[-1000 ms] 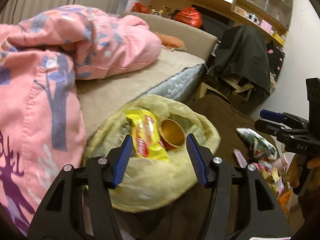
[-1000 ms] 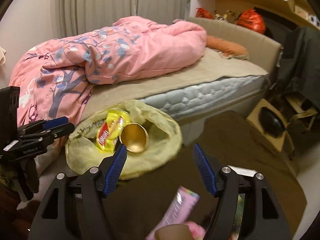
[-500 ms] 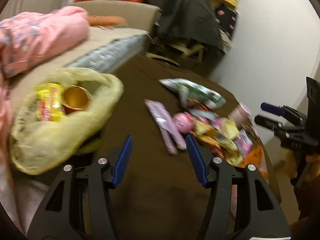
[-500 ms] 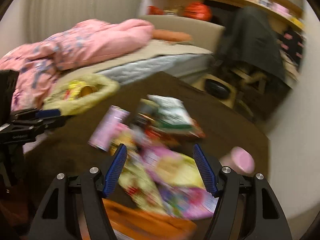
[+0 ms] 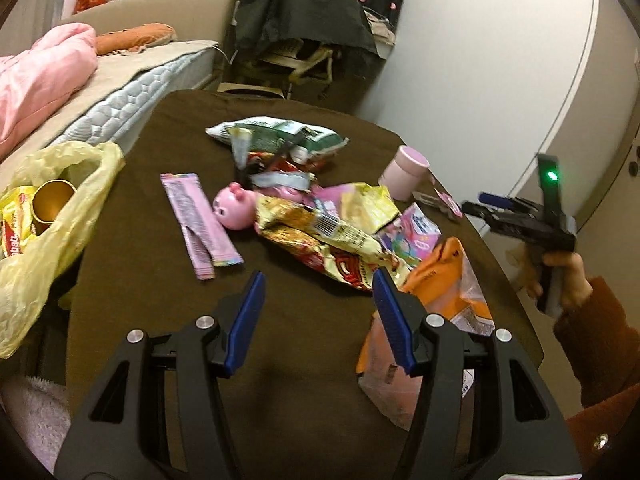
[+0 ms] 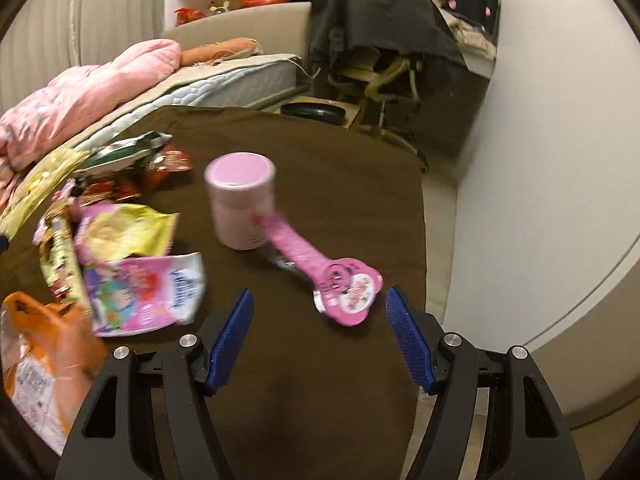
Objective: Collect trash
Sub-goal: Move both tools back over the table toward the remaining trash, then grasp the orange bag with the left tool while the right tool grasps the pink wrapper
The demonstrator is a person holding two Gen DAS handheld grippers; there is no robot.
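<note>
Presently both the left tongs (image 5: 318, 312) and right tongs (image 6: 320, 336) gape empty over wrappers (image 5: 328, 236) strewn on the table (image 5: 192, 320), yellow bag (image 5: 48, 232) at its left edge; thin foil may slip a flat pinch.

**Readable text: almost none**

Yellow snack packet (image 5: 16, 224) inside the yellow plastic bag (image 5: 52, 248): red logo with white letters, sideways and partly hidden, letters not legible. Orange packet (image 5: 436, 280): dark print along its top edge, too blurred to read; the white label block on it in the right wrist view (image 6: 32, 388) is smeared by motion. Yellow-red crisp packet (image 5: 340, 248): barcode strip and red lettering, not decipherable. Pink-white wrapper (image 6: 148, 296): cartoon print and blue characters, unreadable. Pink flat pack (image 6: 348, 292): round pictures only.
</note>
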